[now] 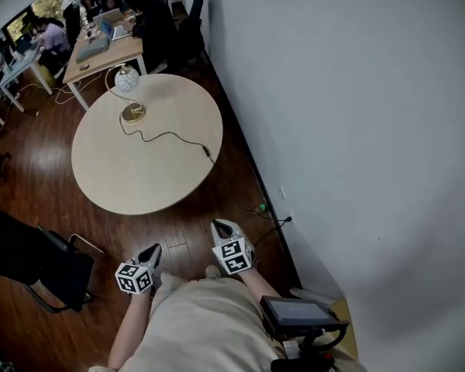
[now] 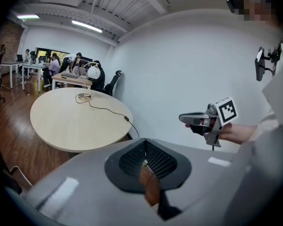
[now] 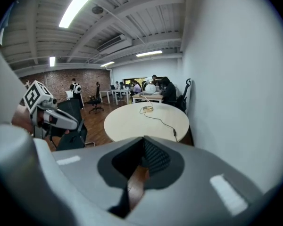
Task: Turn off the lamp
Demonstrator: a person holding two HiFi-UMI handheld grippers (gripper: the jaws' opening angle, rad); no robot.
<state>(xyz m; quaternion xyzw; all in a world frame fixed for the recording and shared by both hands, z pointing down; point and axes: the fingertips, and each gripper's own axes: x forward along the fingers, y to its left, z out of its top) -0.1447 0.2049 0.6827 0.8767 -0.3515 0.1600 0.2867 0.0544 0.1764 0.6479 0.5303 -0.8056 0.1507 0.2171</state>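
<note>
The lamp stands at the far side of a round pale-wood table (image 1: 139, 184): a white globe shade (image 1: 126, 78) on a gold base (image 1: 133, 113). Its black cord runs across the tabletop to an inline switch (image 1: 207, 151) near the right rim. Both grippers hang low in front of the person, well short of the table. My left gripper (image 1: 155, 250) and right gripper (image 1: 221, 227) are shut with nothing in them. The left gripper view shows the shade (image 2: 93, 72), the switch (image 2: 126, 118) and the right gripper (image 2: 191, 118). The right gripper view shows the base (image 3: 147, 108) and the switch (image 3: 174, 132).
A black chair (image 1: 39, 262) stands on the wood floor left of the person. A white wall (image 1: 356, 130) runs along the right, with a plug in a low socket (image 1: 288, 220). Desks with people (image 1: 101, 45) lie beyond the table.
</note>
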